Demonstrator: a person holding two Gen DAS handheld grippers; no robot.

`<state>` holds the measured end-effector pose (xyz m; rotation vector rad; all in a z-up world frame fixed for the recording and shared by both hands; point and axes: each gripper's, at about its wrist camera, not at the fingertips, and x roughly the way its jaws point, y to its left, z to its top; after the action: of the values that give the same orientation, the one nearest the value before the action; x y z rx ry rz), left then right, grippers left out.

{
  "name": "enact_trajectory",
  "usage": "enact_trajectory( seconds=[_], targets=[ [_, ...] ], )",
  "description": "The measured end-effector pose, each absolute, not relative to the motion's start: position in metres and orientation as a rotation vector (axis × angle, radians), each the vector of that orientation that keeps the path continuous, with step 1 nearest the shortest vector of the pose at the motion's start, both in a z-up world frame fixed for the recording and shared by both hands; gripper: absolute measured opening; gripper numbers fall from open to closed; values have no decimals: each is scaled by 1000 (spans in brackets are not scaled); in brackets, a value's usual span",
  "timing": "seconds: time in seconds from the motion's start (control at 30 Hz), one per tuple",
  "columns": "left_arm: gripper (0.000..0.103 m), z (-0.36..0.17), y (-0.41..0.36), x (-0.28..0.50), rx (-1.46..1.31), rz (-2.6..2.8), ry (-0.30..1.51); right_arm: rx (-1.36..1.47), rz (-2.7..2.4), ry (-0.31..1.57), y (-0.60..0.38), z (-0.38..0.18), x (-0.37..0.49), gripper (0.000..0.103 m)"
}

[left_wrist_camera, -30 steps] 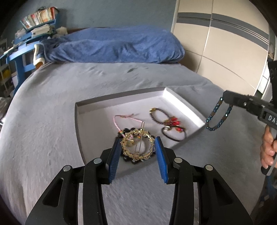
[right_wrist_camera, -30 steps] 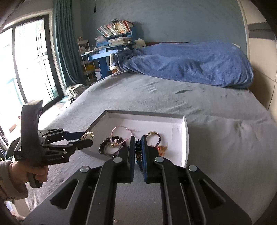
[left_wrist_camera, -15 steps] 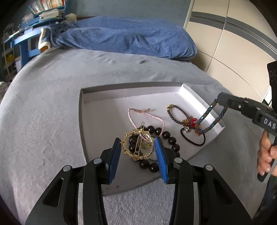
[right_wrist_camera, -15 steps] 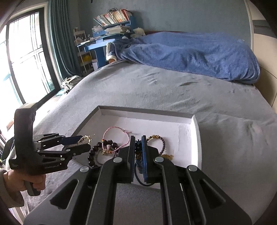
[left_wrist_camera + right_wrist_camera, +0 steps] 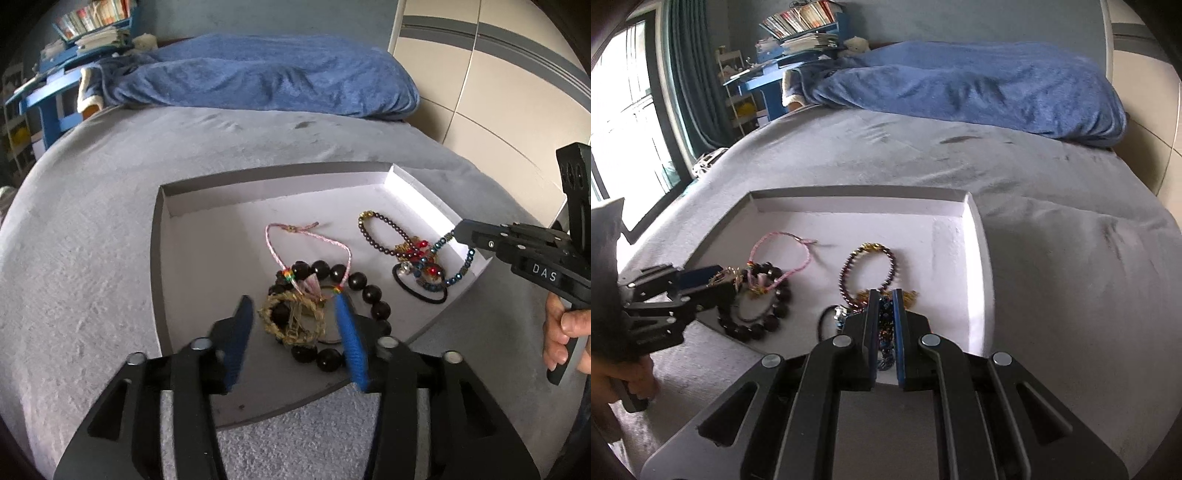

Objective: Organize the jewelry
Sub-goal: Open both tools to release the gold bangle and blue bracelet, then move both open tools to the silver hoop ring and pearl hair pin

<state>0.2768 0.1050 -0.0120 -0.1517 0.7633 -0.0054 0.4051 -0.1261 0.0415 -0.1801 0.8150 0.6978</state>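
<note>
Left claw jaws apart around gold ring, low over black bead bracelet in tray on bed. Right claw clamped on blue bead bracelet at tray's right. Risk: pieces dropping onto others, tangling.

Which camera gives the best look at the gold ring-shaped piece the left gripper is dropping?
The left wrist view: the gold ring-shaped piece sits large, slightly blurred, between the left gripper's spread fingers, over the black bead bracelet. The right wrist view shows only a small gold glint at that gripper's tips.
</note>
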Motion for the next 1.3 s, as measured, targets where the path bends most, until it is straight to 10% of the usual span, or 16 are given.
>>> enact_trajectory(
  seconds=[0.23,0.5,1.3],
  targets=[
    [77,-6,100,270,-110,11,730,-179,680,803,-133,39,402,13],
    [89,5,97,246,-91,32,667,-153,697,727,-147,51,377,57],
    [91,-2,55,122,-123,-96,689,-116,750,753,-187,41,259,74]
  ],
)
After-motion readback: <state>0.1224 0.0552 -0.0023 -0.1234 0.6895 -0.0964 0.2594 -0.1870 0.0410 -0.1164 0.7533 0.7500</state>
